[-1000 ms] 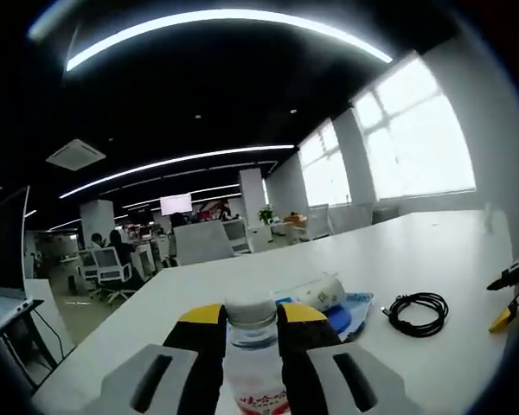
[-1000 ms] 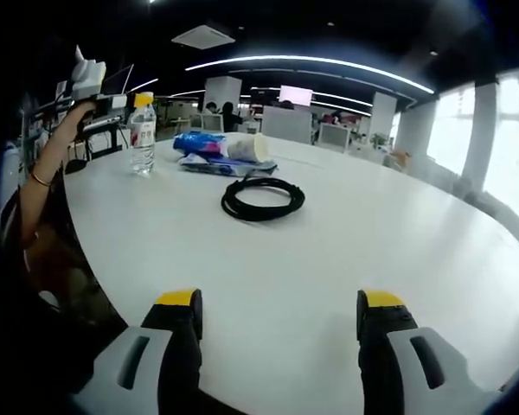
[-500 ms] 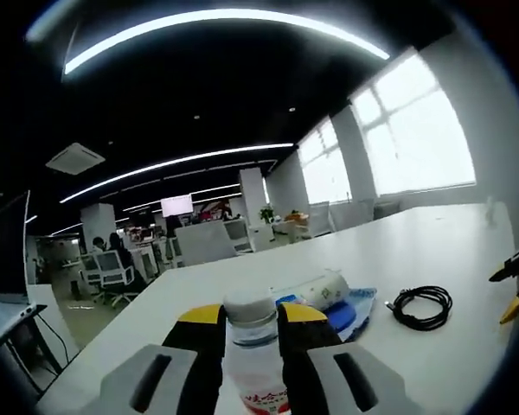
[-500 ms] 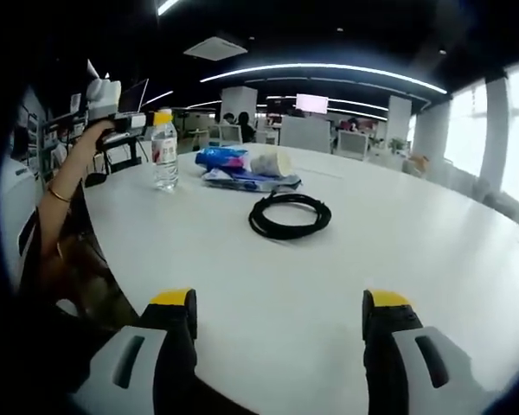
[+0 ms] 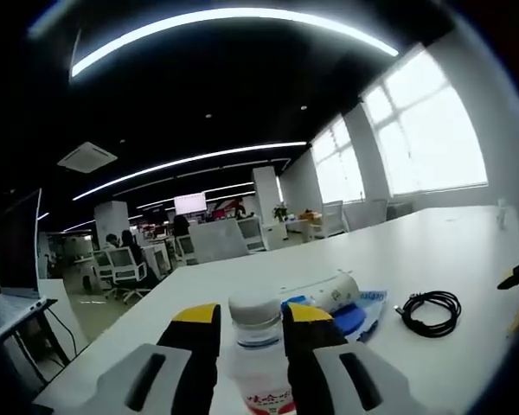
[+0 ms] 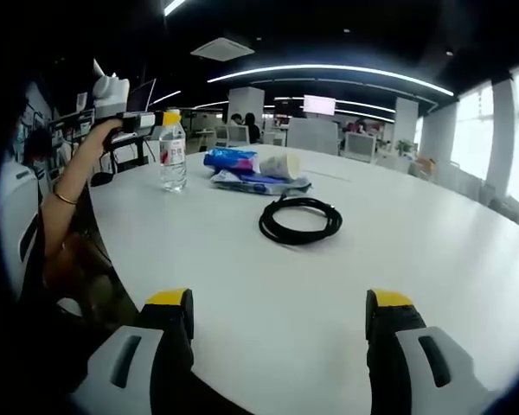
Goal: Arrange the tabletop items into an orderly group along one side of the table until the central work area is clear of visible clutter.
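A clear water bottle with a white cap and red label stands between my left gripper's yellow-tipped jaws, which are shut on its neck. In the right gripper view the same bottle stands on the white table at its far left edge, held by the left gripper and a person's hand. My right gripper hovers open over the near table edge, holding nothing. A coiled black cable lies mid-table.
A white and blue tube rests on a flat blue packet just right of the bottle; tube, packet and cable also sit beyond my left jaws. Office chairs and desks stand behind the table.
Both cameras have shifted a little. The bottle stays in my left gripper beside the packet, and my right gripper stays open.
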